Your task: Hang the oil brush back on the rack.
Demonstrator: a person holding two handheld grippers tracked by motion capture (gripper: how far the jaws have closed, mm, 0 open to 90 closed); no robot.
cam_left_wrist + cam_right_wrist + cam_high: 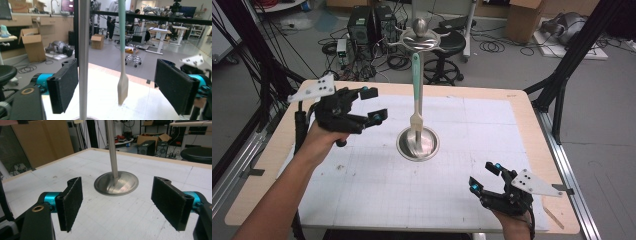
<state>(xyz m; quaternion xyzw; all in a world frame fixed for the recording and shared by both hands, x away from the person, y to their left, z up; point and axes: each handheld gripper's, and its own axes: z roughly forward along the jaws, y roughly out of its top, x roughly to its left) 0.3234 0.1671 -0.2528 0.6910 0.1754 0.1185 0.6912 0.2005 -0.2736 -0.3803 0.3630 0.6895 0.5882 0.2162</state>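
I am working 2 handheld grippers at a table covered by a white gridded mat (362,200). At its middle stands a polished steel utensil stand with a round dished base (418,144) and a thin upright pole, topped by hooks and a ball. From 1 hook hangs a mint-green-handled spatula with a cream flat blade (416,90). Its long axis runs vertically, the blade end pointing down and hanging just above the base without touching it, as far as I can tell.

My left gripper (373,105) is raised at the mat's left, jaws spread wide and facing the stand. In the left gripper view the spatula's blade (123,87) hangs between the 2 black pads and farther off, with the pole (83,60) close in front of the left-hand pad. So this gripper is the nearer one and already roughly lined up. I judge the grasp turns on passing the pole to reach the handle.

My right gripper (484,177) sits low at the near right, also wide open and holding nothing, aimed at the base (116,183) and well apart from it.
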